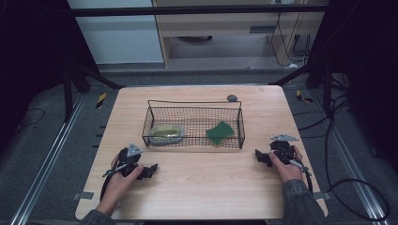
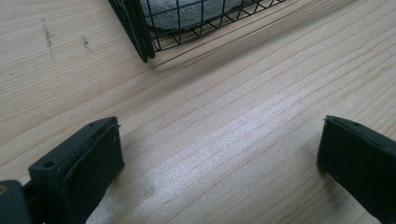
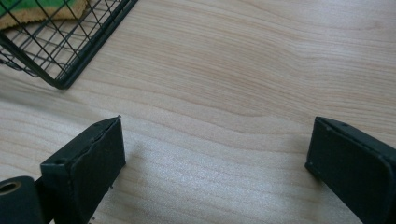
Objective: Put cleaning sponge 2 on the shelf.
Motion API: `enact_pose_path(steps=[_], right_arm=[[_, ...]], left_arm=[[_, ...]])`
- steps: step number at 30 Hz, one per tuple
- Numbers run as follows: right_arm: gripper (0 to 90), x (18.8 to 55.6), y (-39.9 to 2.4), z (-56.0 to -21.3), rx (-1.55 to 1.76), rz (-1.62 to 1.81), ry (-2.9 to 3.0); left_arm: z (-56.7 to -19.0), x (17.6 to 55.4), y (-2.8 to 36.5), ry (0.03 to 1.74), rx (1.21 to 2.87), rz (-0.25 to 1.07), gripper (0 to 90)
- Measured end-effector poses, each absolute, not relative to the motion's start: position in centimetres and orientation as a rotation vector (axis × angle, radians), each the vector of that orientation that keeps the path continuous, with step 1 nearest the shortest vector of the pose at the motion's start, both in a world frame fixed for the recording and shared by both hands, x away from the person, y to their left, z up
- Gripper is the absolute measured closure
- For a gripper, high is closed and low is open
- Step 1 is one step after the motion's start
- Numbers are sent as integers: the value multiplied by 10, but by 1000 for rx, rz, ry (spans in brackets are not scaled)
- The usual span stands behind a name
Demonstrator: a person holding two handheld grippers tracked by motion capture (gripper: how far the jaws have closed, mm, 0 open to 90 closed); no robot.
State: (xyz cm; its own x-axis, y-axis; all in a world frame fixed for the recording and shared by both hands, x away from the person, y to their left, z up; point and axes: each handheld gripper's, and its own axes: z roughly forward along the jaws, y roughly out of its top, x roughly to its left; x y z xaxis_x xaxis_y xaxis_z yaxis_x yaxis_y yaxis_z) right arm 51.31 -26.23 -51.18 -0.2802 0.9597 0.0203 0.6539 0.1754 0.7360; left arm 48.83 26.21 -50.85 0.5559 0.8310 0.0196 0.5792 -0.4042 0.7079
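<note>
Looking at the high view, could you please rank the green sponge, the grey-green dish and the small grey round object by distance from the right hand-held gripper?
Measured from the right hand-held gripper:
1. Green square sponge, in the right half of the black wire basket.
2. Small grey round object, on the table behind the basket's far right corner.
3. Grey-green shallow dish, in the basket's left half.

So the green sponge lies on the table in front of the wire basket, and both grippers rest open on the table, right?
Not quite: the green sponge lies inside the wire basket, at its right end, as the high view shows. The left gripper and right gripper do rest open on the table.
</note>
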Motion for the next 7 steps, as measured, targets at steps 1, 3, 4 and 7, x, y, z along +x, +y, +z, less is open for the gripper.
enact_pose_path(steps=[1,3,4,7], right_arm=[[38,513,-261,-512,1509,880,2007],[38,513,-260,-512,1488,874,2023],[38,513,-260,-512,1483,874,2030],[38,512,-259,-512,1474,881,2041]], left_arm=[[-509,488,262,1128,2131,492,0],[-509,488,262,1128,2131,493,0],[-509,488,262,1127,2131,492,0],[-509,489,262,1124,2132,491,0]])
